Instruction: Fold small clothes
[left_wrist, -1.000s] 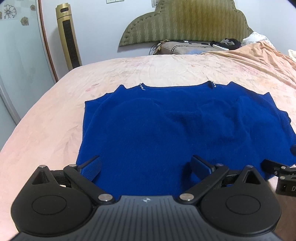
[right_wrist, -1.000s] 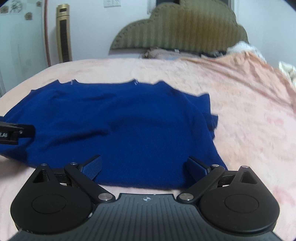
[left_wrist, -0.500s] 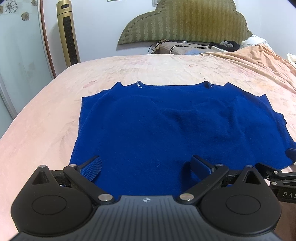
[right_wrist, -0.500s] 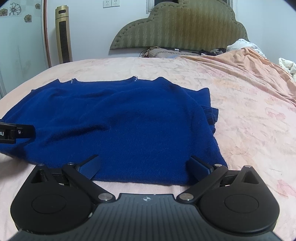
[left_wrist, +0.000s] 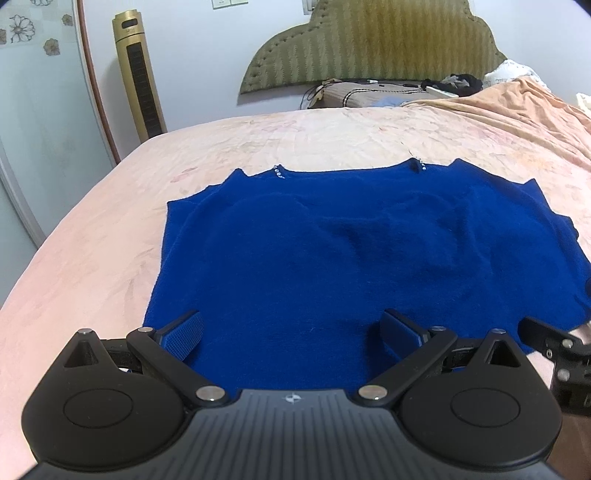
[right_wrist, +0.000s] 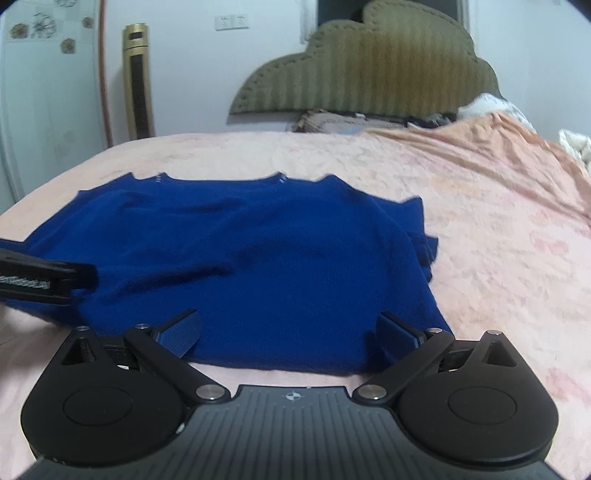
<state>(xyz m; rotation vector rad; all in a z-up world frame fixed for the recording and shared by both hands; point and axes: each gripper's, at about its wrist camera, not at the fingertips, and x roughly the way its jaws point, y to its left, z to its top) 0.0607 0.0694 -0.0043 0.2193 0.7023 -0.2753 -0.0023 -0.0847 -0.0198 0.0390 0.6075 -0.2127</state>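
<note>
— One garment only: a blue sweater (left_wrist: 369, 258) spread flat on the pink bedsheet (left_wrist: 92, 258), neckline at twelve o'clock, hem nearest me at six.

— How do you expect it to handle?

— Soft and limp, I'd judge; a fuzzy knit, light, grippy rather than slippery. It should drape and sag if lifted by one point, so I'd use both hands.

— Jaws?

— My left gripper (left_wrist: 291, 332) is spread wide over the hem, holding nothing. My right gripper (right_wrist: 288, 330) is likewise released, fingers straddling the hem's corner at about four o'clock.

— Where would you take hold?

— At the hem's two corners, pinching the edge through both layers.
</note>
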